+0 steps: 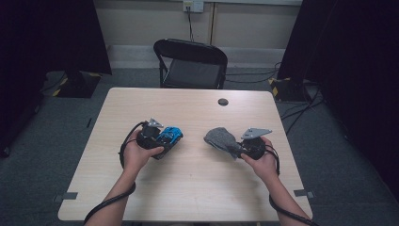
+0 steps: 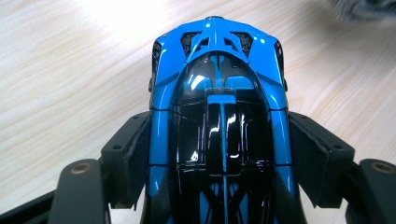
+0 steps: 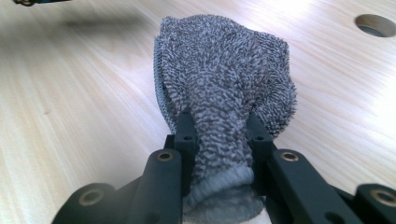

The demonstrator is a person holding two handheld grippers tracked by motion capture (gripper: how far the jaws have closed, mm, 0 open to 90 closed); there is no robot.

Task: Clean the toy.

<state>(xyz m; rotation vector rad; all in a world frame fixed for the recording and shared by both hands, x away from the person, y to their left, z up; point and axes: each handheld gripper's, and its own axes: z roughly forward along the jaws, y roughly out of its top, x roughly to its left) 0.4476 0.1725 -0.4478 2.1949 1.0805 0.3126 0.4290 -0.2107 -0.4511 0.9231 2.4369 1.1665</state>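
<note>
High view: pale wooden table (image 1: 188,188) seen from above, both forearms coming in from the bottom edge. Left gripper (image 1: 157,137) held in the left hand (image 1: 136,155) left of the table's centre, clamped on a blue and black toy car (image 1: 169,135) whose nose points toward the table's middle. Right gripper (image 1: 240,147) held in the right hand (image 1: 261,162) right of centre, pinching a grey terry cloth (image 1: 221,138) that bunches out toward the car. Car and cloth near each other but apart, a strip of bare table between. Small round cable hole (image 1: 223,101) in the far part of the tabletop; black folding chair (image 1: 190,63) behind the far edge.

Left gripper view: toy car (image 2: 219,121) seen lengthwise from above, glossy black canopy with blue flanks, sitting between the two black jaws. Pads (image 2: 133,158) pressed against both sides of the body, so closed on the car across its width. Wood grain of the table (image 2: 70,70) behind; blurred grey edge of the cloth (image 2: 364,9) at the top right corner.

Right gripper view: jaws drawn close together, squeezing a gathered neck of the grey cloth (image 3: 224,79), the rest puffing out ahead in a rounded lump over the table (image 3: 70,116). Cable hole (image 3: 375,24) at the top right.
</note>
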